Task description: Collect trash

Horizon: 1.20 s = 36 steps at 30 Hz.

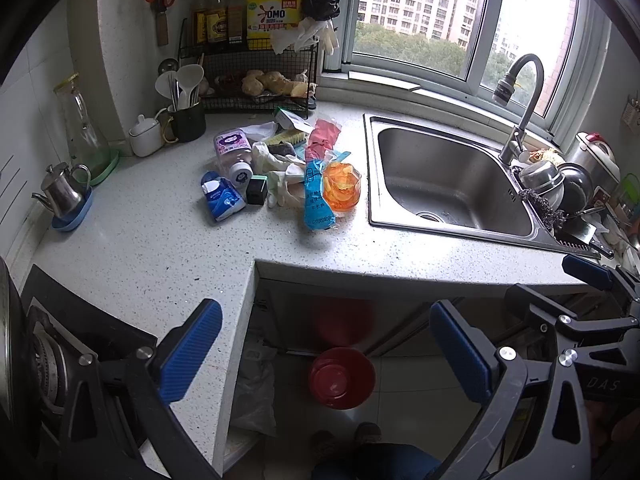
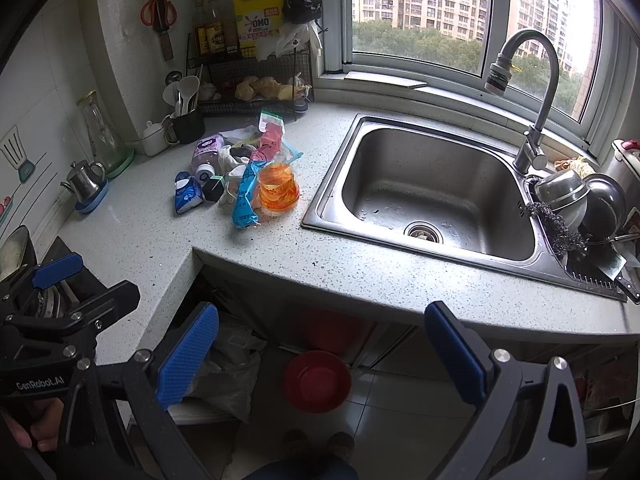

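Left wrist view: my left gripper [image 1: 326,354] hangs spread wide and empty, low in front of the counter [image 1: 140,248] edge, so I judge I am at the very start, with nothing collected yet. The trash sits in one heap left of the sink [image 1: 448,176]: one long blue wrapper [image 1: 316,196], one orange plastic cup [image 1: 342,188], one blue tissue pack [image 1: 222,198], one small black box [image 1: 257,191], one purple bottle [image 1: 231,146] lying down, one pink wrapper [image 1: 322,138] and some crumpled white plastic that I cannot count. One red bowl [image 1: 340,376] sits on the floor below, beside a pale plastic bag [image 1: 256,392].

Right wrist view: my right gripper [image 2: 320,356] is likewise parted with nothing between its fingers, held back from the counter. The same heap lies well ahead, the blue wrapper [image 2: 244,196] touching the orange cup [image 2: 279,193] at the near side. One sink [image 2: 424,196], bare but for water drops. Next, I think, I must reach forward and up over the edge, settle on a near piece, probably the wrapper, and close on it.
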{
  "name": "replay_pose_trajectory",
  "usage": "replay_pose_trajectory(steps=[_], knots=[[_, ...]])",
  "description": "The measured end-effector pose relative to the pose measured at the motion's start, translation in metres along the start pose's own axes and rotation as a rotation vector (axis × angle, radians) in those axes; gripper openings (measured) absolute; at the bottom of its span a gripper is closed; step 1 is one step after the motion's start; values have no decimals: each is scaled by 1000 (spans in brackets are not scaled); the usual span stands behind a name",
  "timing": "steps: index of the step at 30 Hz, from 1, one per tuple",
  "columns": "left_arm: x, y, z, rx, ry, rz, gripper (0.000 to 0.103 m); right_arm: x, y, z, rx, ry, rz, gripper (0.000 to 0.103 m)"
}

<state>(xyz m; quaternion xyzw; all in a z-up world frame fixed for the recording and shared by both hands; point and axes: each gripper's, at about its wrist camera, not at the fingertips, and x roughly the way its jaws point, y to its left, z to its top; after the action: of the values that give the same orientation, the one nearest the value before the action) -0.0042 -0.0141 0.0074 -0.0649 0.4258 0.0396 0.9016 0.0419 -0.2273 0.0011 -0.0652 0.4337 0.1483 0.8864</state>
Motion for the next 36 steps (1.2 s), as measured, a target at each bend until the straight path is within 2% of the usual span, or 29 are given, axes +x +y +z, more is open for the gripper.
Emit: replay_pose_trajectory(steps=[23, 33, 36], knots=[[2, -9, 6, 7, 5, 6, 103, 4, -6, 3, 2, 7, 17, 103], [5, -21, 23, -16, -7, 16, 103, 12, -24, 17, -1, -2, 54, 103], [6, -25, 31, -15, -8, -2, 103, 15, -33, 23, -2, 1, 62, 103]])
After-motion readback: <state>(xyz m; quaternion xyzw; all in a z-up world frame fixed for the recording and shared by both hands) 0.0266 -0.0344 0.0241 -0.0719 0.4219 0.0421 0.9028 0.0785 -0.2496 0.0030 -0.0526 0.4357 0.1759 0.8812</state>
